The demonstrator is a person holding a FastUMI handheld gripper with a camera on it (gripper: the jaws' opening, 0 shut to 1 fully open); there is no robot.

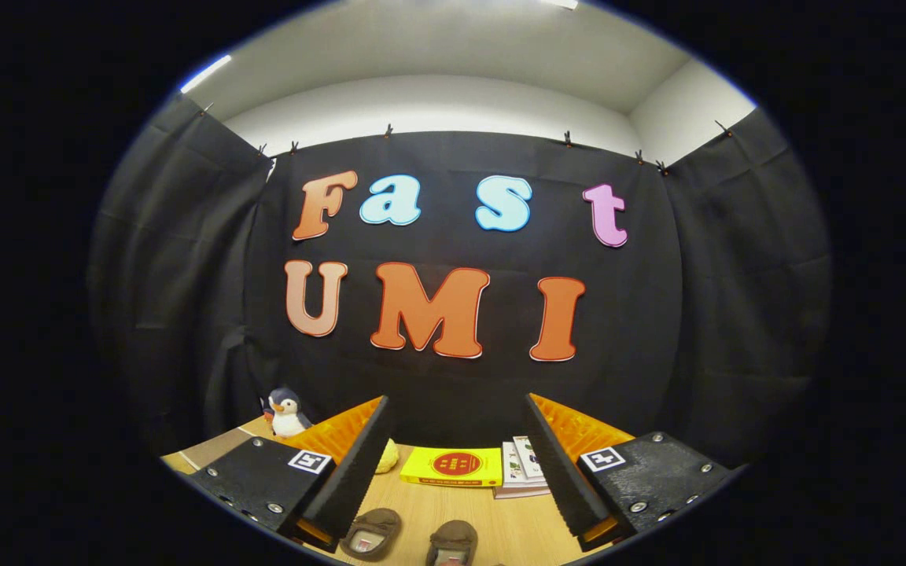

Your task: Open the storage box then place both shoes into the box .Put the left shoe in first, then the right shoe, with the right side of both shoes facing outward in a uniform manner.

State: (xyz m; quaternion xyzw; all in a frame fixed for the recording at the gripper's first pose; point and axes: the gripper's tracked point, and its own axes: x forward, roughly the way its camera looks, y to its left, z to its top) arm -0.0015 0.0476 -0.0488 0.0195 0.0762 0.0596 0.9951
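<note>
My gripper (457, 409) is held level, high over a wooden table (469, 511), with its two fingers spread wide apart and nothing between them. Below and between the fingers lie two brown shoes side by side, of which I see just the heel ends and openings: the left one (373, 533) close to the left finger, the right one (451, 542) near the middle. Both point away from me.
Beyond the shoes lies a yellow flat box (453, 467) with a red round mark, with a small stack of books (522, 470) beside it. A penguin plush toy (288, 413) stands at the table's far left. A pale yellow soft object (387, 456) peeks past the left finger.
</note>
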